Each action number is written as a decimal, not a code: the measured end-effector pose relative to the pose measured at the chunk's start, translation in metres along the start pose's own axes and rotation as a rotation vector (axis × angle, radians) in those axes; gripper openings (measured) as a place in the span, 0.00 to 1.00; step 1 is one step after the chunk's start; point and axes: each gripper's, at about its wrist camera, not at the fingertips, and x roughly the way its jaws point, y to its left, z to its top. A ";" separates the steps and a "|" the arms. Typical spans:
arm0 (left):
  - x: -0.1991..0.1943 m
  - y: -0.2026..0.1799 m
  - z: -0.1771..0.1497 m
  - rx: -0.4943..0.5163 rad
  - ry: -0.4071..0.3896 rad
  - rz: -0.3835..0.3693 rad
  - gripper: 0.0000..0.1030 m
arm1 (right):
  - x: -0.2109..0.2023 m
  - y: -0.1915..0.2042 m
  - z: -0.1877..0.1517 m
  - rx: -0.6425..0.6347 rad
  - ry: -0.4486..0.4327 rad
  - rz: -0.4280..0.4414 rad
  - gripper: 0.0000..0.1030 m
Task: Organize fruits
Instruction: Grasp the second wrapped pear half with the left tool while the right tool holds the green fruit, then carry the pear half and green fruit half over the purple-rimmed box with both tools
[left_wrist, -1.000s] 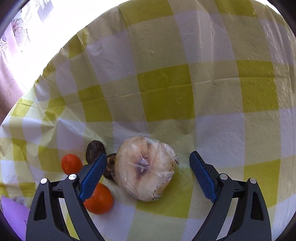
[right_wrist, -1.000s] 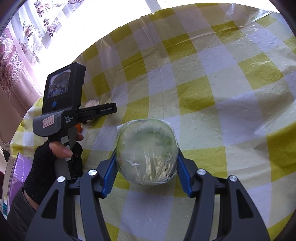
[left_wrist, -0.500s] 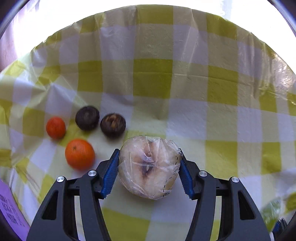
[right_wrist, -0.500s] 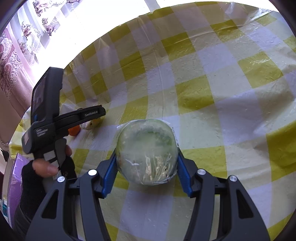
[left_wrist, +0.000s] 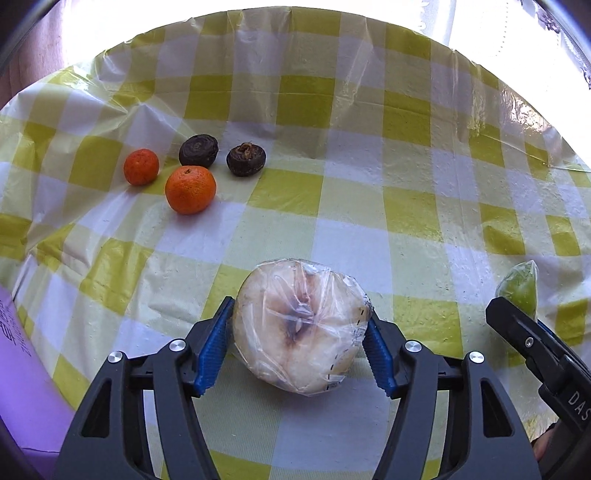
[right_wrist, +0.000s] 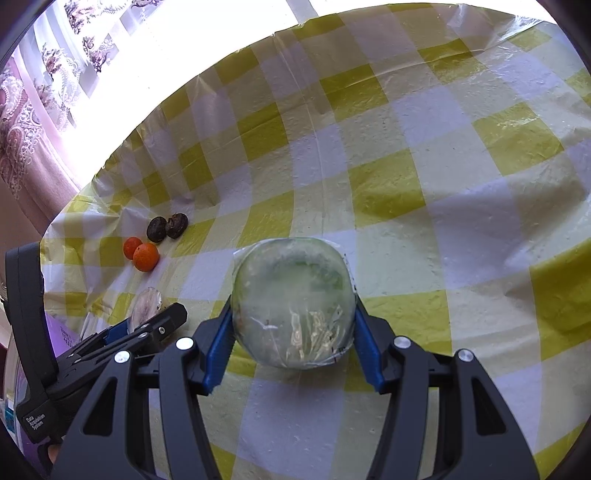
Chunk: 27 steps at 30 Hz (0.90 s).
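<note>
My left gripper (left_wrist: 299, 314) has a pale, browned half fruit in plastic wrap (left_wrist: 301, 325) between its blue pads. Both pads touch the wrap while the jaws are opening slightly. My right gripper (right_wrist: 291, 310) is shut on a round green fruit in plastic wrap (right_wrist: 291, 302), just above the checked tablecloth (right_wrist: 406, 184). In the right wrist view the left gripper (right_wrist: 162, 321) sits close at the lower left, with the pale fruit (right_wrist: 146, 306) at its tip. Two oranges (left_wrist: 190, 189) (left_wrist: 141, 166) and two dark round fruits (left_wrist: 198, 150) (left_wrist: 246, 158) lie grouped at the far left.
A purple box (left_wrist: 22, 369) stands at the table's left edge. Patterned curtains (right_wrist: 29, 122) and a bright window lie beyond the far edge. The yellow-and-white cloth runs wide to the right and back. A gloved hand holds the left gripper's handle (right_wrist: 33, 369).
My left gripper closed on the pale wrapped fruit beside the oranges and carried it away from them, toward the right gripper. The right gripper and its green fruit stayed still.
</note>
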 end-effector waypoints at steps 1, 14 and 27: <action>0.002 -0.008 -0.003 0.002 -0.002 0.004 0.61 | 0.000 0.000 0.000 0.000 0.001 -0.001 0.57; -0.018 0.004 -0.018 -0.054 -0.019 -0.018 0.55 | -0.002 -0.002 0.000 0.003 -0.010 -0.005 0.57; -0.071 0.034 -0.080 -0.107 -0.064 -0.056 0.55 | -0.020 0.009 -0.028 0.045 -0.011 -0.074 0.57</action>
